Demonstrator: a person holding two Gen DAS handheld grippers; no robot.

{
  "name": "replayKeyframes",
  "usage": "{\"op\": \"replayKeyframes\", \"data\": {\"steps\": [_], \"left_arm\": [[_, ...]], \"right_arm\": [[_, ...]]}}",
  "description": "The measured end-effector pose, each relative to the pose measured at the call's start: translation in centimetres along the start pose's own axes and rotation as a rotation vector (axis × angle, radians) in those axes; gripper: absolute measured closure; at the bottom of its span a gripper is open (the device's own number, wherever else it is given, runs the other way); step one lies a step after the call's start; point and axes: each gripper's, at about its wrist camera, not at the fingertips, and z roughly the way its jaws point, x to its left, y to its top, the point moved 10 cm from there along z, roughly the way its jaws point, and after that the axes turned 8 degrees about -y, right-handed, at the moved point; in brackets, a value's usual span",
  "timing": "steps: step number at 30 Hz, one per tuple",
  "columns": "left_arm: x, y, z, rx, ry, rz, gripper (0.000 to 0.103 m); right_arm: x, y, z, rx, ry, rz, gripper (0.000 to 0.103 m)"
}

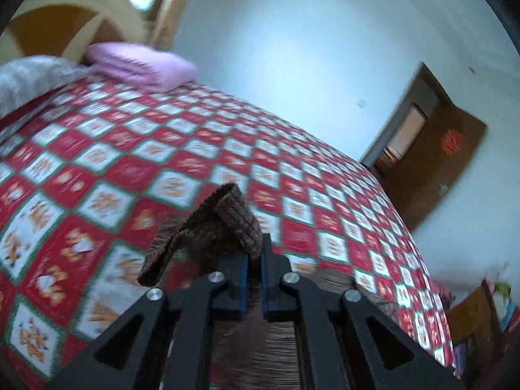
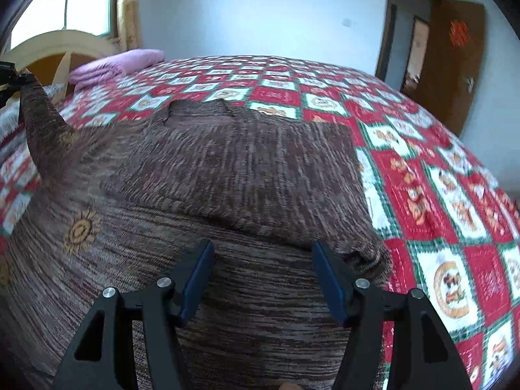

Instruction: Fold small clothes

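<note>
- Brown striped knitted sweater with small orange sun motifs (image 2: 201, 188): spread over the red, white and green checked bedspread (image 2: 438, 175), near the bed's front edge. One sleeve is already laid across the chest; the other sleeve (image 2: 39, 123) is lifted off to the left.
- Left gripper (image 1: 255, 260): blue-padded jaws closed nearly together, pinching the ribbed cuff (image 1: 240, 217) of the lifted sleeve.
- Right gripper (image 2: 263, 279): jaws spread wide, nothing held, poised just above the sweater's lower body.
- Risk, slipping: only a thin edge of the cuff is gripped. A quick swing could pull the loose knit free, judging by the motion blur.
- Risk, dragging: nothing is pinning the body down. Tension on the sleeve could shift the sweater and undo the sleeve already folded.
- Risk, uneven fold: a sleeve dropped short or skewed would leave a lumpy bundle.
- Shown by the left wrist view only: the pinch on the cuff, and the loose cuff end drooping to the left of the jaws.
- Shown by the right wrist view only: the sweater's overall layout, the folded sleeve, the neckline and the raised sleeve's full length. The left gripper appears there only as a dark sliver at the left edge.
- Both views: folded pink blanket (image 1: 143, 65) at the far headboard, well apart from the work.
</note>
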Motion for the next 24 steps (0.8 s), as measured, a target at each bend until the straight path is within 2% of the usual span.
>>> {"op": "replayKeyframes", "data": {"steps": [4,12,21,24], "left_arm": [[-5.4,-2.0,2.6,0.039,-0.038,0.101,0.097],[-12.6,-9.3,8.4,0.167,-0.104,0.150,0.098],[-16.5,-17.0,12.4,0.282,-0.085,0.230,0.097],[-16.8,-19.0,13.1,0.325,-0.056,0.269,0.092]], "right_arm": [[-0.8,-0.1,0.0,0.006,0.009,0.057,0.040],[-1.7,-0.1,0.4,0.024,0.018,0.118,0.040],[-1.7,-0.1,0.5,0.032,0.019,0.128,0.040],[-1.7,-0.2,0.7,0.038,0.021,0.127,0.039]]}}
